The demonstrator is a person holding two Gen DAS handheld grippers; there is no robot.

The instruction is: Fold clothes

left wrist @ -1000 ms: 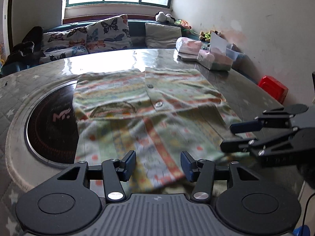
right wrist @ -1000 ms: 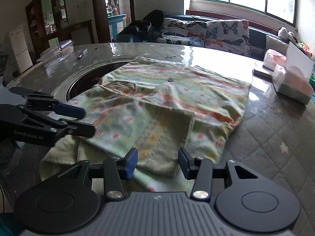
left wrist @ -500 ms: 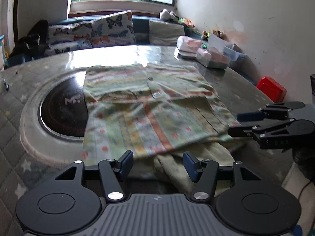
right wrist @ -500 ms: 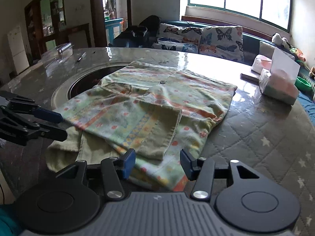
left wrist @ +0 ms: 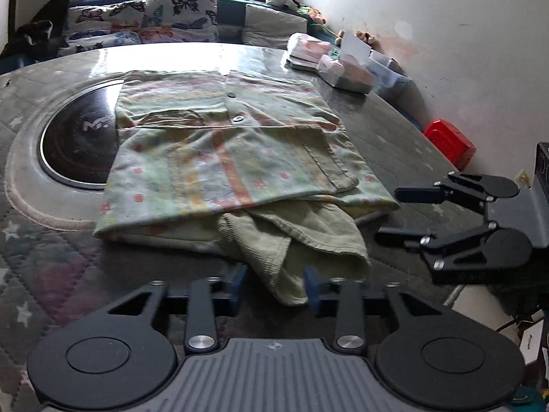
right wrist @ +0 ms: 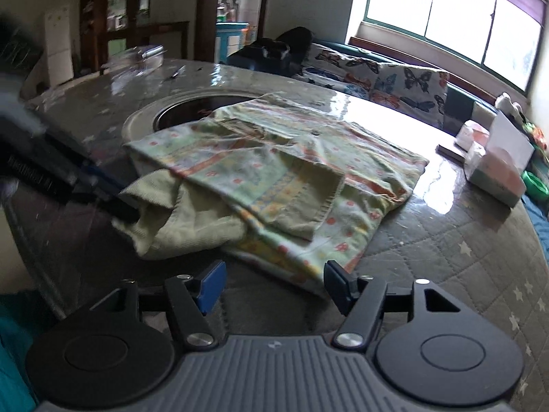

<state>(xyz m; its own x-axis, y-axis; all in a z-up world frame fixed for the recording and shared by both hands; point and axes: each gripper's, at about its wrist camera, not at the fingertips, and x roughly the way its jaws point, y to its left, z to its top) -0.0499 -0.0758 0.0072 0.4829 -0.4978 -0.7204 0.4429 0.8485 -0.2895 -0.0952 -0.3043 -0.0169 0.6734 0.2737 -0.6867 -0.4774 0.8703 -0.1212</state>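
A green patterned shirt [left wrist: 223, 158] [right wrist: 274, 171] lies folded on the quilted table [left wrist: 51, 257]. A pale green inner fold [left wrist: 308, 247] [right wrist: 185, 219] sticks out at its near edge. My left gripper [left wrist: 274, 286] is closing, with that fold's end lying between its blue pads and a gap still showing at the left pad. From the right wrist view the left gripper [right wrist: 116, 202] is blurred at the fold's corner. My right gripper [right wrist: 274, 286] is opening, nothing between its pads, the shirt's hem just beyond. In the left wrist view the right gripper [left wrist: 386, 216] stands beside the shirt's right corner.
A round dark hotplate [left wrist: 75, 144] [right wrist: 192, 110] is set into the table under the shirt's far left. Tissue boxes [left wrist: 346, 75] [right wrist: 497, 171] stand at the far right. A red box [left wrist: 449, 144] sits beyond the table edge, and butterfly cushions [left wrist: 154, 17] line a sofa behind.
Both grippers have drawn back toward the near table edge. The pale inner fold now shows in front. The left jaws have narrowed and the right jaws have widened.
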